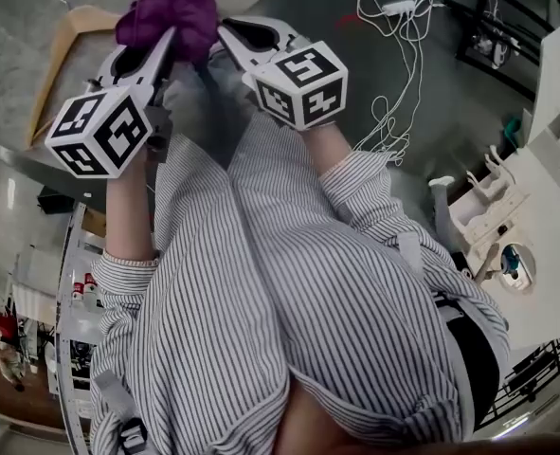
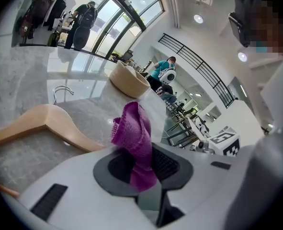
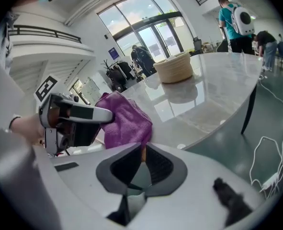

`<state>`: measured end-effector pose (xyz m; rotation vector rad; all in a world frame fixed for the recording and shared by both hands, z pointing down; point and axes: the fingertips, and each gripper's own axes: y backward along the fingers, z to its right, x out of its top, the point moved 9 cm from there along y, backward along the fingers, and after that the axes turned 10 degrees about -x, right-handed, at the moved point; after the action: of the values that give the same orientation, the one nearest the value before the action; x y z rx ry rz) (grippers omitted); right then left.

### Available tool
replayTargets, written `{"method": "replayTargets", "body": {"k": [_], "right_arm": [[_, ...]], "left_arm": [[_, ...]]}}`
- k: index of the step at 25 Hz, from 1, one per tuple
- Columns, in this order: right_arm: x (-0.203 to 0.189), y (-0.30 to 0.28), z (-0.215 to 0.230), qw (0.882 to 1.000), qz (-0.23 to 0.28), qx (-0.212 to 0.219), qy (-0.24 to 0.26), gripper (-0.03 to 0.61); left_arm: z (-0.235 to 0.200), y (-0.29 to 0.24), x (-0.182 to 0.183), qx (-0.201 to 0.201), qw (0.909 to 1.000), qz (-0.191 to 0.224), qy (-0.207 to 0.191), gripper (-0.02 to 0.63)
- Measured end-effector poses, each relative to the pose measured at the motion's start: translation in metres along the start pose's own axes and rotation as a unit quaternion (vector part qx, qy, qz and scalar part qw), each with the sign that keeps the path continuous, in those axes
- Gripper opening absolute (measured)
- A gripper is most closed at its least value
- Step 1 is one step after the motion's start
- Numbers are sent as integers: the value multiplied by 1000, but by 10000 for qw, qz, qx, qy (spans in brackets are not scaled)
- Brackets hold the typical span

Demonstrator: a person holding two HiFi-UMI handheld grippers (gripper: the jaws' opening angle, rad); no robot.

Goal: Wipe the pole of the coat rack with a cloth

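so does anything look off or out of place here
A wooden hanger lies flat on the marble table instead of hanging anywhere. White cables sprawl in a loose tangle on the floor. The purple cloth sits bunched up in the left tool, not spread for wiping.

Both arms reach forward, and the grippers converge on the purple cloth (image 1: 171,12). The left gripper (image 1: 171,53) has its jaws closed on the cloth, which stands up between the pads. Its marker cube (image 1: 99,131) sits at the end away from the cloth, above the bare left forearm (image 1: 128,207). The right gripper (image 1: 225,34) has its tip just beside the cloth, jaws drawn together to a thin slit, with nothing clearly held. Its own cube (image 1: 300,83) sits above the right wrist (image 1: 329,145). The two gripper bodies form a V that widens away from the cloth.
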<state>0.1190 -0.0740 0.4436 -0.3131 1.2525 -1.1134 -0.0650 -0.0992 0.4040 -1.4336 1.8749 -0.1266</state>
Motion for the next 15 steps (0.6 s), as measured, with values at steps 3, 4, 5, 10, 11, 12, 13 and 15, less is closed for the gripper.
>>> {"method": "replayTargets", "body": {"k": [3, 4, 5, 10, 11, 12, 13, 15], "right_arm": [[1, -3, -11, 9995, -39, -198, 253, 18], [2, -5, -16, 9992, -40, -266, 293, 18], [3, -7, -20, 9989, -40, -334, 323, 18], [9, -12, -28, 9977, -95, -555, 367, 18], [9, -12, -29, 9975, -98, -596, 375, 18], [10, -11, -30, 9972, -79, -638, 391, 18], [12, -11, -31, 9969, -28, -667, 416, 18], [17, -12, -34, 9969, 77, -634, 453, 18]], "left_arm": [[-8, 8, 2, -29, 10000, -73, -57, 94], [-12, 13, 3, -48, 9999, -85, -59, 94], [-15, 16, 5, -65, 9999, -98, -61, 94], [-24, 24, 9, -44, 9998, -177, -83, 94], [-25, 25, 9, -33, 9998, -187, -86, 94], [-27, 27, 9, -29, 9998, -192, -84, 94], [-28, 29, 9, -34, 9998, -196, -78, 94], [-30, 29, 9, -63, 9997, -205, -67, 94]]}}
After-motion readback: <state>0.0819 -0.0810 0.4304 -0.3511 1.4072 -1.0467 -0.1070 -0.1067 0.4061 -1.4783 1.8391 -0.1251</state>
